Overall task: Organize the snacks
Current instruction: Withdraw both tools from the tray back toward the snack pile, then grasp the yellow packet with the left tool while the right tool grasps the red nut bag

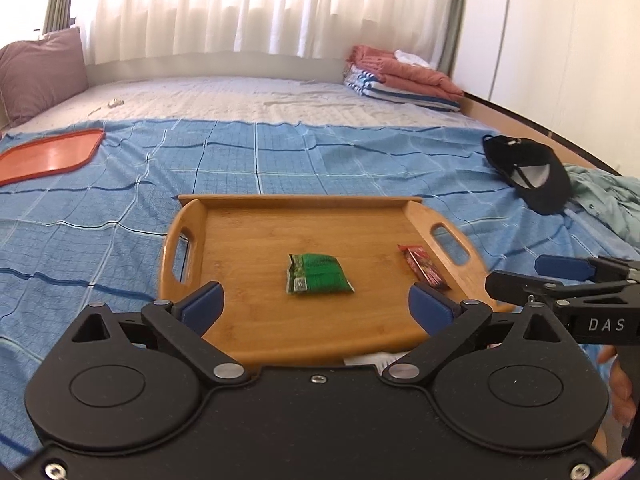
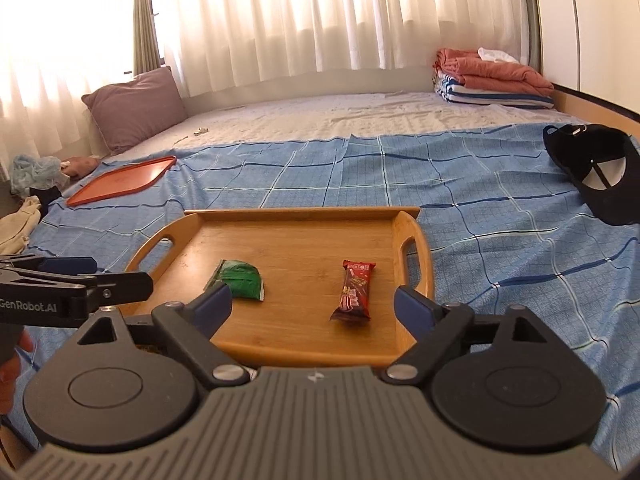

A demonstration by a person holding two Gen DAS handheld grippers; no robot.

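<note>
A wooden tray (image 1: 248,232) (image 2: 304,240) with cut-out handles lies on the blue checked bedspread. On it rest a green snack packet (image 1: 318,274) (image 2: 240,280) near the middle and a red snack bar (image 1: 424,266) (image 2: 355,288) toward its right handle. My left gripper (image 1: 318,306) hovers over the tray's near edge, open, with nothing between its blue pads. My right gripper (image 2: 314,306) is also open and empty, above the near edge beside the red bar. Each gripper shows at the other view's side: the right one (image 1: 560,276) and the left one (image 2: 80,276).
An orange flat tray (image 1: 48,154) (image 2: 120,180) lies at the far left of the bedspread. A black cap (image 1: 528,172) (image 2: 596,168) sits at the right. Folded blankets (image 1: 400,76) (image 2: 492,76) and a purple pillow (image 1: 40,72) (image 2: 136,104) are at the back by the curtains.
</note>
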